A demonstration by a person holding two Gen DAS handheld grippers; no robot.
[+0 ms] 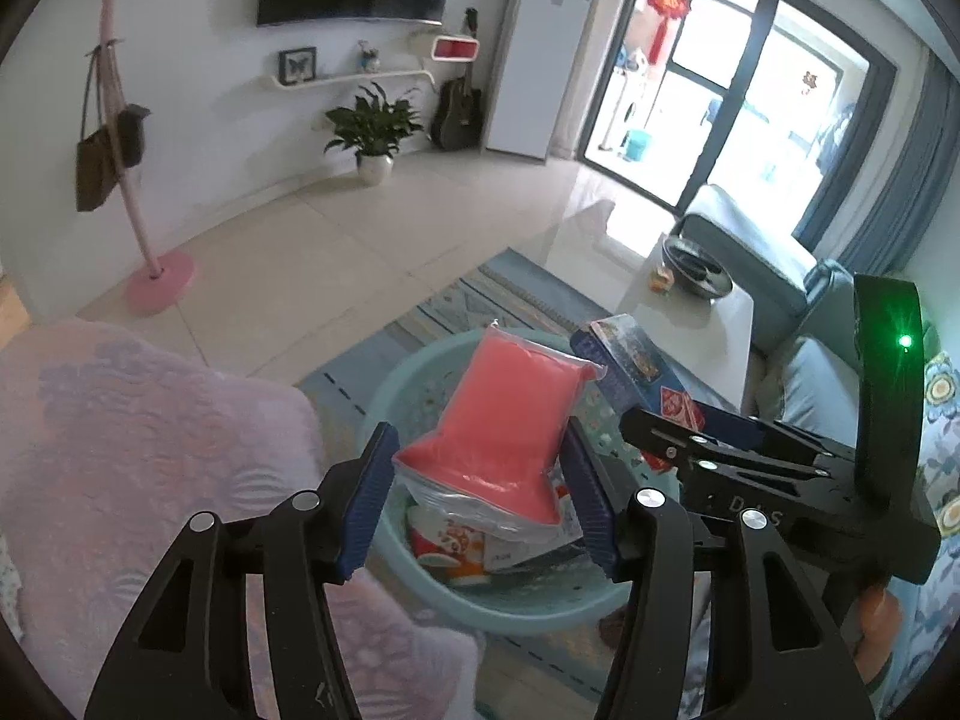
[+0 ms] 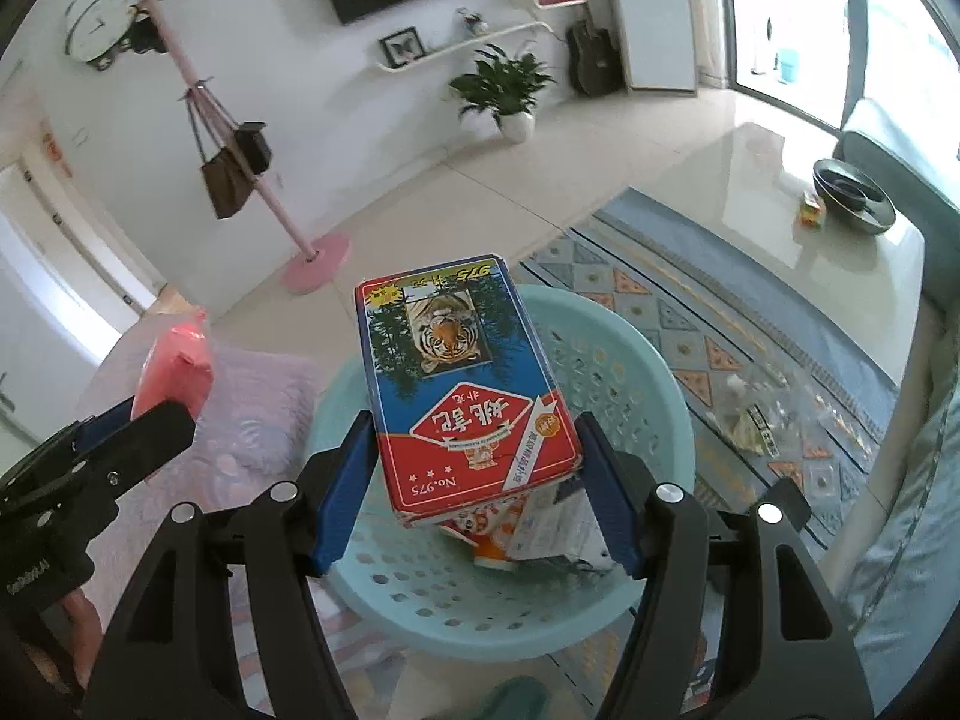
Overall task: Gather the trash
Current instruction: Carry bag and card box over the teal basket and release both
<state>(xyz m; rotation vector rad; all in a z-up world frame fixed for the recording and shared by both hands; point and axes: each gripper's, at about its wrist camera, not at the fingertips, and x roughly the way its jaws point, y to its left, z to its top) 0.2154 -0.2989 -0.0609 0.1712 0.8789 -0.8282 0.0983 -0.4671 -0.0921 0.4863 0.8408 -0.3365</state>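
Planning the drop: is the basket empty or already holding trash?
Holding trash: wrappers lie on the teal basket's floor.

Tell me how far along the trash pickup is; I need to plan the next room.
Done: some wrappers already lie in the teal basket. In hand: the left tongs hold a pink packet and the right tongs a tiger-print box, both above the basket. Left: clear plastic scraps on the rug.

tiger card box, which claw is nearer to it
Right. The right claw grips the blue and red tiger-print card box between its pads; the left claw is beside it, holding a red plastic packet.
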